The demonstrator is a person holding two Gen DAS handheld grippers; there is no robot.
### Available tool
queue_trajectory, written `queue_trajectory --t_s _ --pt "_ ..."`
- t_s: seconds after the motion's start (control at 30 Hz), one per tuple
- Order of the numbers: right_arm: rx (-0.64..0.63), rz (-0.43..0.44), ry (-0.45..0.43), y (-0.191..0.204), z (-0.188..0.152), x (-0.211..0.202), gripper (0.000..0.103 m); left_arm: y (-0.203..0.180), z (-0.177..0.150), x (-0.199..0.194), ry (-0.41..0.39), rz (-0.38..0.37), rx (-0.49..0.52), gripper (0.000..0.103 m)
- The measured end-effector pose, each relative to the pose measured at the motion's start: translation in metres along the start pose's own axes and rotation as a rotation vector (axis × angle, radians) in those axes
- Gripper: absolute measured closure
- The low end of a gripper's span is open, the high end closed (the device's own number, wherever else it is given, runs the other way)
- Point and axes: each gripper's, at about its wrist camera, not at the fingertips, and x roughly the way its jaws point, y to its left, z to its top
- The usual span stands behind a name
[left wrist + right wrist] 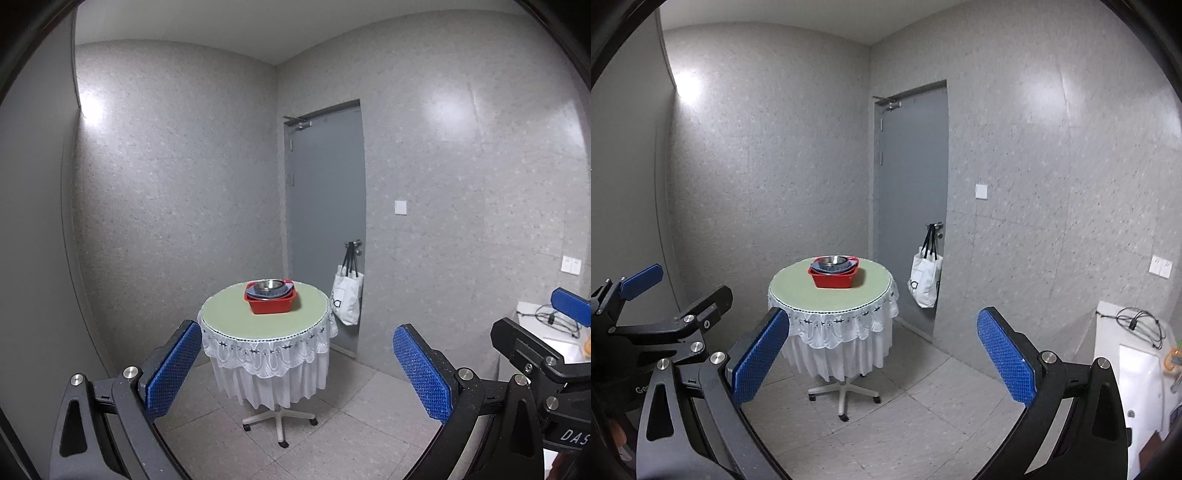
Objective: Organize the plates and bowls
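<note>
A red plastic basin (270, 301) (833, 279) stands on a small round table (229, 310) (792, 286) with a green top and white lace skirt. Inside it lie a blue-grey plate and a steel bowl (269, 285) (833, 262) stacked on top. My left gripper (295, 341) is open and empty, held well short of the table. My right gripper (882, 326) is also open and empty, equally far back. Each gripper shows at the edge of the other's view, the right gripper (535, 332) and the left gripper (661, 291).
The table stands on a wheeled pedestal base (279, 421) (844, 397) over a tiled floor. A grey door (325, 221) (910, 192) behind it has a white tote bag (347, 299) (925, 282) on its handle. A white counter with cables (554, 325) (1137, 332) is at right.
</note>
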Motion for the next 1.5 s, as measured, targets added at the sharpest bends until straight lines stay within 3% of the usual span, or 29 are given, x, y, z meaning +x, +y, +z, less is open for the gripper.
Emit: queue_trajectory --t_s 0.43,0.87,1.5 --pt "-0.011 0.009 -0.005 -0.036 -0.006 -0.031 0.000 -0.017 0.004 -0.032 -0.009 -0.001 0.002 0.001" --pt "0.011 0.014 -0.017 -0.070 -0.006 -0.032 0.000 -0.033 0.012 -0.013 -0.022 -0.011 0.031 0.001" --pt "0.017 0.025 -0.019 -0.072 -0.005 -0.020 0.000 -0.035 0.011 0.019 -0.022 -0.014 0.020 0.001"
